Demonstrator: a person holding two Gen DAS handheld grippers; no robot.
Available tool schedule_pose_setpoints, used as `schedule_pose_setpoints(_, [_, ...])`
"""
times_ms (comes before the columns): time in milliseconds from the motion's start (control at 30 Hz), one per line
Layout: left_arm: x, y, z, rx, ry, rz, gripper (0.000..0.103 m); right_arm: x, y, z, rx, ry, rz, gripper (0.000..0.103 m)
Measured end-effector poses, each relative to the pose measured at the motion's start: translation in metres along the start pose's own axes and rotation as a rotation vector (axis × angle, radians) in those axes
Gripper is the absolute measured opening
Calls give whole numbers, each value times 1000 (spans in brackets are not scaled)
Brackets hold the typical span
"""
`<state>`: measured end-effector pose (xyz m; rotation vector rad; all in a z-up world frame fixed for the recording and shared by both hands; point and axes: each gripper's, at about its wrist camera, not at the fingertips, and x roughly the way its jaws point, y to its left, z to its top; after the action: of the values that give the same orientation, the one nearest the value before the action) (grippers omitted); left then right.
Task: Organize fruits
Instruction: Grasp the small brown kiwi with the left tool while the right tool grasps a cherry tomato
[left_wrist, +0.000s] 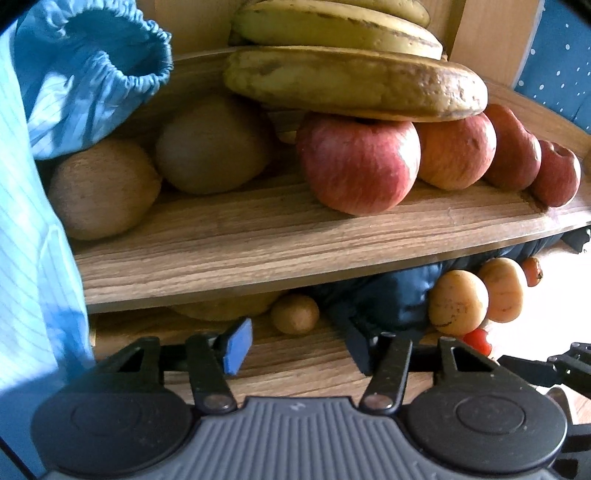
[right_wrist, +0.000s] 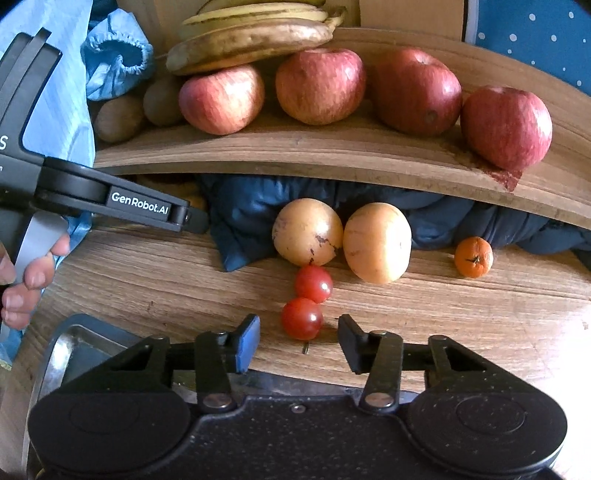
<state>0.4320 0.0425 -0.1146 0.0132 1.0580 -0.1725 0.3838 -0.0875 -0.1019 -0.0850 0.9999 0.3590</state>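
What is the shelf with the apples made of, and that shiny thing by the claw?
The shelf looks like wood or wood-print board: matte brown with streaky grain lines. The shiny tray beside the right claw looks like metal, probably steel: grey, glossy, with a bright reflecting rim.

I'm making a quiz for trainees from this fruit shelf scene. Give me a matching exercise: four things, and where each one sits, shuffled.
Things:
1. bananas
2. kiwis
3. cherry tomato
4. small orange

Places:
A. lower board, far right
B. just ahead of the right gripper, jaws not touching it
C. upper shelf, left of the apples
D. lying on top of an apple

Pairs: 1-D, 2-C, 3-B, 4-A
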Motion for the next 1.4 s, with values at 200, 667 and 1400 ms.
schedule_pose_setpoints(200, [11, -5, 2, -8, -1, 2, 58, 2, 0, 1, 3, -7, 9, 40])
schedule_pose_setpoints(667, [16, 10, 3, -30, -9, -1, 31, 2, 1, 3, -5, -15, 37, 26])
schedule_pose_setpoints(1400, [30, -15, 0, -33, 19, -20, 31, 2, 7, 6, -29, -28, 97, 25])
